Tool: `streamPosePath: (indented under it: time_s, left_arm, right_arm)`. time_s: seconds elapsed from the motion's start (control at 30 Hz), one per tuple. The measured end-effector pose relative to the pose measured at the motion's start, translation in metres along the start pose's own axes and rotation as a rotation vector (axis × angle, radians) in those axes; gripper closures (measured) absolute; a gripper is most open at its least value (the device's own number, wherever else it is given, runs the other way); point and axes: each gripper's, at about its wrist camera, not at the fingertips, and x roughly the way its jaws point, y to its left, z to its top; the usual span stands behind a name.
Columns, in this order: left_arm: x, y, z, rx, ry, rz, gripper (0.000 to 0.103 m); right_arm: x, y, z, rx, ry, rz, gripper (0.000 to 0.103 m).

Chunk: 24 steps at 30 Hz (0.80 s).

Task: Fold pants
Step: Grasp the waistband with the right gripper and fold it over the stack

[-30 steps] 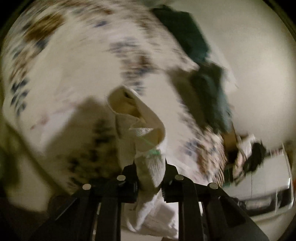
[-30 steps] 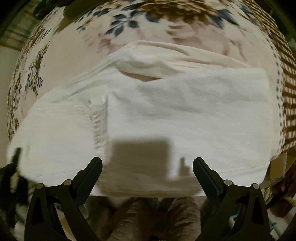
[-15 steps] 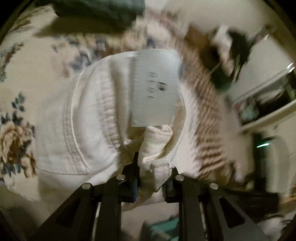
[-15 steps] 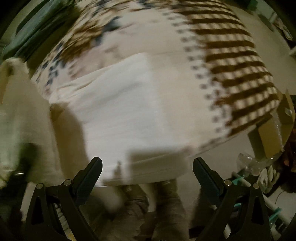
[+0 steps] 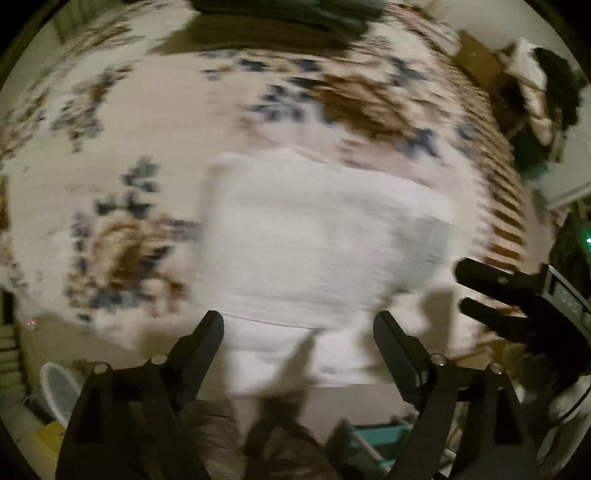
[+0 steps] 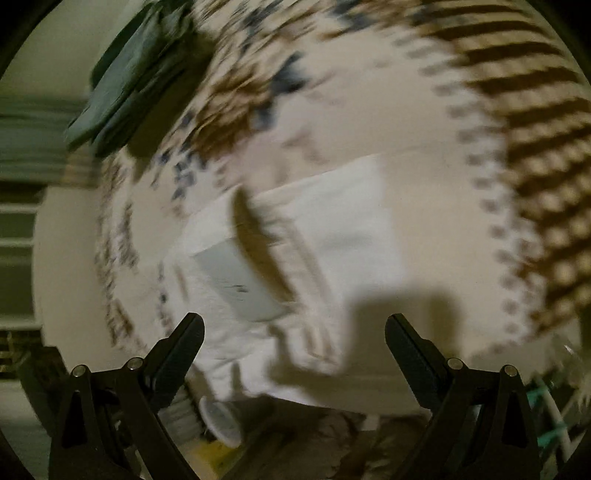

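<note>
White pants (image 5: 314, 243) lie folded in a compact block on the flowered bedspread (image 5: 110, 147), near its front edge, with a pale label (image 5: 428, 247) showing at the right. My left gripper (image 5: 298, 328) is open and empty just in front of the pants. The right gripper shows at the right of the left wrist view (image 5: 480, 291). In the right wrist view the pants (image 6: 295, 266) lie ahead with the label (image 6: 240, 284) up, and my right gripper (image 6: 294, 332) is open and empty over their near edge. Both views are blurred.
A dark green folded garment (image 6: 136, 77) lies at the far side of the bed; it also shows in the left wrist view (image 5: 288, 14). The bedspread has a brown striped border (image 6: 535, 129). Clutter and a teal basket (image 5: 376, 439) sit on the floor below the bed edge.
My left gripper has let go of the pants fabric and opened. The pants now lie folded flat on the bed. Both grippers have swung and pulled back toward the bed's front edge.
</note>
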Motion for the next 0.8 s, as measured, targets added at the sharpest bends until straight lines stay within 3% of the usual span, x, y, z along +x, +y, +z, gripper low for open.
streamPosePath:
  time_s: [0.13, 0.2, 0.23, 0.27, 0.37, 0.6, 0.8]
  left_arm:
    - [0.015, 0.043, 0.006, -0.052, 0.03, 0.11, 0.02]
    - [0.017, 0.057, 0.009, -0.081, 0.022, 0.134, 0.02]
    - [0.016, 0.063, 0.01, -0.093, 0.016, 0.141, 0.02]
    - [0.015, 0.068, 0.011, -0.106, 0.009, 0.146, 0.02]
    - [0.014, 0.074, 0.013, -0.129, 0.002, 0.136, 0.02]
    - [0.005, 0.058, 0.02, -0.135, -0.02, 0.028, 0.019]
    - [0.022, 0.034, 0.03, -0.13, 0.012, -0.046, 0.019]
  right_arm:
    - [0.051, 0.006, 0.004, -0.027, 0.11, -0.013, 0.003]
    - [0.064, 0.011, 0.001, -0.061, 0.111, -0.057, 0.005]
    - [0.066, 0.015, -0.002, -0.079, 0.088, -0.092, 0.019]
    - [0.065, 0.019, -0.003, -0.092, 0.058, -0.126, 0.051]
    - [0.053, 0.03, -0.007, -0.092, -0.001, -0.155, 0.065]
    - [-0.035, 0.017, -0.026, 0.017, -0.169, -0.184, 0.071]
    - [-0.096, -0.068, -0.045, 0.214, -0.247, -0.266, 0.071]
